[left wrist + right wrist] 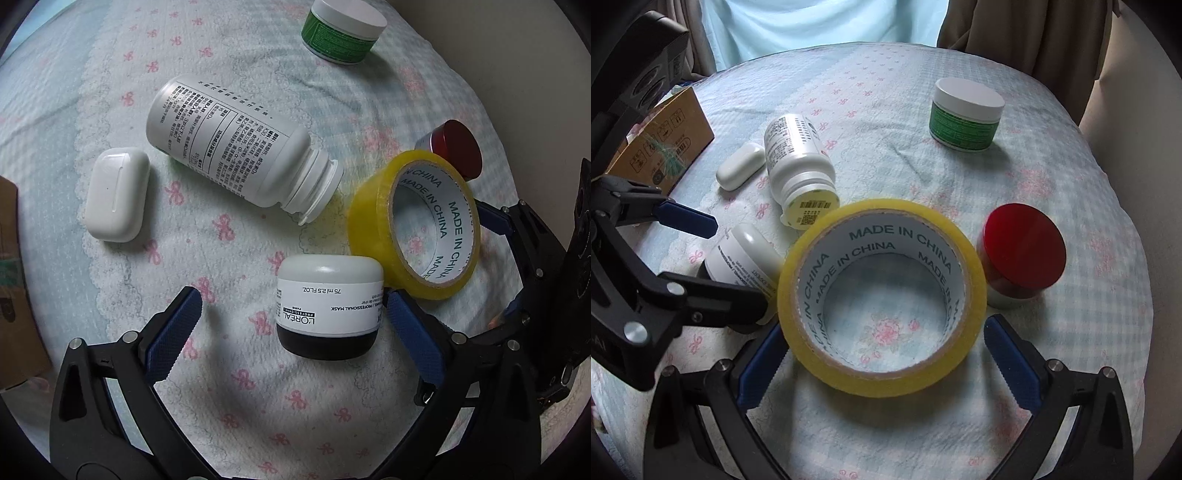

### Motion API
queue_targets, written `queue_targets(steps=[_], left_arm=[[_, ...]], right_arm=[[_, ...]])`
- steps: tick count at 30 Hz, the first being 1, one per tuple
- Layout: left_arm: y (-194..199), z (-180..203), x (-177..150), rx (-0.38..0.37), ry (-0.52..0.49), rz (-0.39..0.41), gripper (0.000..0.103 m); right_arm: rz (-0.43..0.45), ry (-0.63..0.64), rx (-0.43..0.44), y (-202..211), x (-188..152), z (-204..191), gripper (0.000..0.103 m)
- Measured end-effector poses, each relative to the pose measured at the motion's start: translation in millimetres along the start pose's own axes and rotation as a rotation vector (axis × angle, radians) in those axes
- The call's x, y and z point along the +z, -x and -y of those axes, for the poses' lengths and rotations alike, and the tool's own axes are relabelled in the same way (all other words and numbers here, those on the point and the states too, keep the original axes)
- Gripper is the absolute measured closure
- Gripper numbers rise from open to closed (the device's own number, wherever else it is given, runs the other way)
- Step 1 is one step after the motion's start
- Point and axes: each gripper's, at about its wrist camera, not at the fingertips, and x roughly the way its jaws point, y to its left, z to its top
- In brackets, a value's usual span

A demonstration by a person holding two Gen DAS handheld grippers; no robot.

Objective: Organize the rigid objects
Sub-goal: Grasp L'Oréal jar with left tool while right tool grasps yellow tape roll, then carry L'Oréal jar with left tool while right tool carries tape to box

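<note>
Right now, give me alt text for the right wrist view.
A yellow tape roll lies flat between the right gripper's open jaws on a floral cloth. A red-lidded jar sits right of it; a tipped white bottle, earbud case and green jar lie beyond.

Printed words showing on two of the things

The small white jar [330, 306] is showing "L'ORÉAL PROFESSIONNEL PARIS", "PROFESSIONAL MASK" and "75 ml 2.5 FL.OZ", upside down from here; the yellow tape roll [881, 295] is repeating "MADE IN CHINA" round its inner core; the white bottle [229, 147] is carrying dense Chinese print, too small to read.
</note>
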Motion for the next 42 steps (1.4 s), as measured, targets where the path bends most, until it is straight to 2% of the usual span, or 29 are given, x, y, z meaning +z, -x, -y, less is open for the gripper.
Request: queue_targets(steps=[6, 8, 13, 14, 24, 42], left_arm=[[-9, -6, 7, -0.053, 0.059, -0.054, 0.013], [-10, -8, 8, -0.085, 0.071, -0.068, 0.019], [-8, -6, 10, -0.146, 0.075, -0.087, 0.048], [-7, -3, 11, -0.144, 0.064, -0.085, 0.05], [1, -2, 8, -0.134, 0.067, -0.069, 0.05], [60, -47, -19, -0.143, 0.155, 0.015, 0.05]], right_arm=[[0.006, 0.01, 0.031, -7, 0, 4, 0.0], [0.002, 0.009, 0.045, -8, 0, 6, 0.0], [-0.012, 0.011, 0.076, -10, 1, 6, 0.006], [-0.014, 0.015, 0.074, -10, 1, 5, 0.006], [-0.015, 0.007, 0.067, -7, 1, 3, 0.007], [0.011, -0.091, 0.061, 23, 7, 1, 0.008]])
